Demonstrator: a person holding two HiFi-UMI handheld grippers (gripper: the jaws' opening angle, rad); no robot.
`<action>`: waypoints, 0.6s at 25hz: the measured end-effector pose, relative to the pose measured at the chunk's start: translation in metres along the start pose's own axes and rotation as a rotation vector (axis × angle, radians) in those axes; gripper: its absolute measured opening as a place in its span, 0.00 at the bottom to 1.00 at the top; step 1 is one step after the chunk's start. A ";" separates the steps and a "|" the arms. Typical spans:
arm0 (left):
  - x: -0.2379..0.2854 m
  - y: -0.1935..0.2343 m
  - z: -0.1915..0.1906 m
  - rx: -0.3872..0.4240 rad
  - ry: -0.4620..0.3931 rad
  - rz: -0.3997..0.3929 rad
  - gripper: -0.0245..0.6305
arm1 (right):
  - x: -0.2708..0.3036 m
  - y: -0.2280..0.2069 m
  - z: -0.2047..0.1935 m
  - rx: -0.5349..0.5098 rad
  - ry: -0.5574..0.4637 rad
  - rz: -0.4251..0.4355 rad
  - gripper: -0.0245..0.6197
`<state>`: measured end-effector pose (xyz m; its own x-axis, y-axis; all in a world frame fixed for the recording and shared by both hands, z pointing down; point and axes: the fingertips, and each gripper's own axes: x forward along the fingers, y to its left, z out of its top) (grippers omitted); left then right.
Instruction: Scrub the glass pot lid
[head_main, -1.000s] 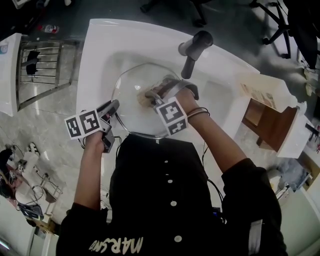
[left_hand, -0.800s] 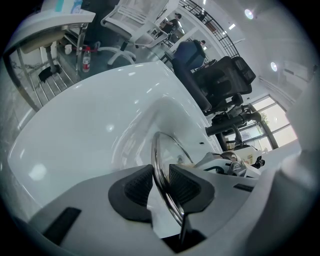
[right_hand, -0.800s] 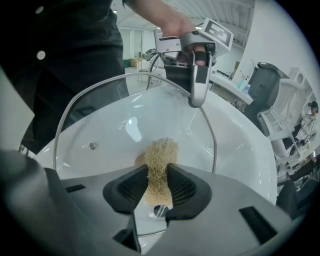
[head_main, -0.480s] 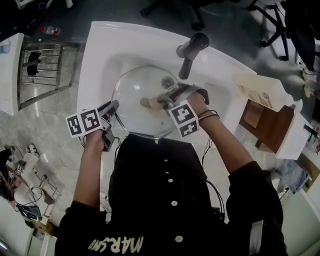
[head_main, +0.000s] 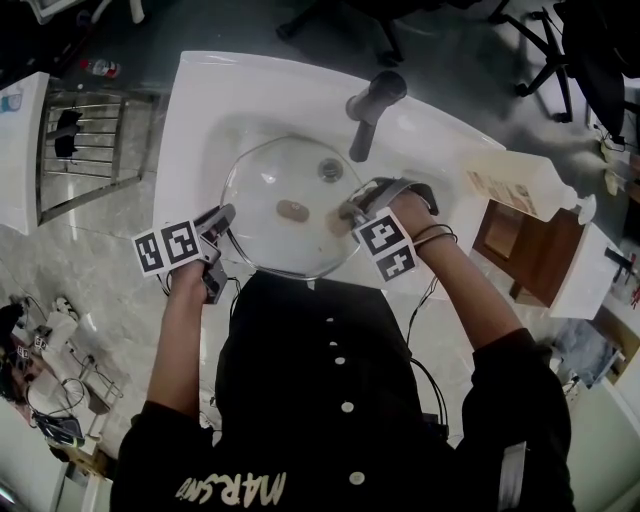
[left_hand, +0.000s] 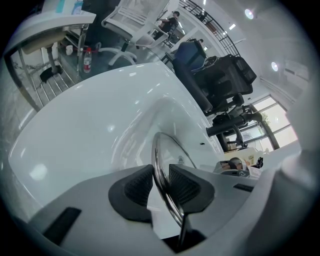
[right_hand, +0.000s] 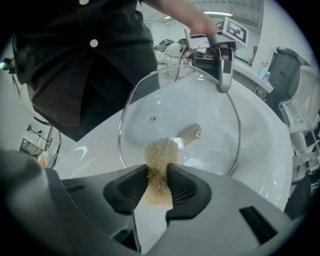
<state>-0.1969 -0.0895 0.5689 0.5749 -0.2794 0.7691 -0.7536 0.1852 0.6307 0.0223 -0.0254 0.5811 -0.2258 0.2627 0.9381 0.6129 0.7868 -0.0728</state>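
The right gripper (right_hand: 159, 181) has slid from the middle of the glass pot lid (head_main: 270, 180) toward its edge, so the knob (right_hand: 189, 134) now lies free just beyond the jaws. I think the scrubbing now reaches new glass. These jaws are clamped on a tan scouring pad (right_hand: 160, 155). The left gripper (left_hand: 161, 186) pinches the lid's metal rim between its jaws, over the white sink (head_main: 200, 110) — the glass looks clear.

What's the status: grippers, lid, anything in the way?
Left gripper shut on glass lid rim. Right gripper shut on scrub pad, pad against the glass. Lid in sink; faucet not blocking.
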 end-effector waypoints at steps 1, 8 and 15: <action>0.000 0.000 0.000 -0.001 0.000 -0.001 0.22 | -0.001 0.003 -0.001 -0.007 0.007 0.015 0.24; 0.001 -0.001 -0.002 -0.007 0.001 -0.005 0.22 | -0.003 0.003 -0.002 -0.048 0.036 0.013 0.25; 0.000 -0.003 0.001 -0.061 -0.008 -0.036 0.21 | -0.011 -0.060 0.063 -0.016 -0.147 -0.318 0.25</action>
<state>-0.1953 -0.0913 0.5672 0.5985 -0.2939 0.7453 -0.7116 0.2324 0.6631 -0.0594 -0.0407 0.5538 -0.5134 0.0843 0.8540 0.5055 0.8339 0.2216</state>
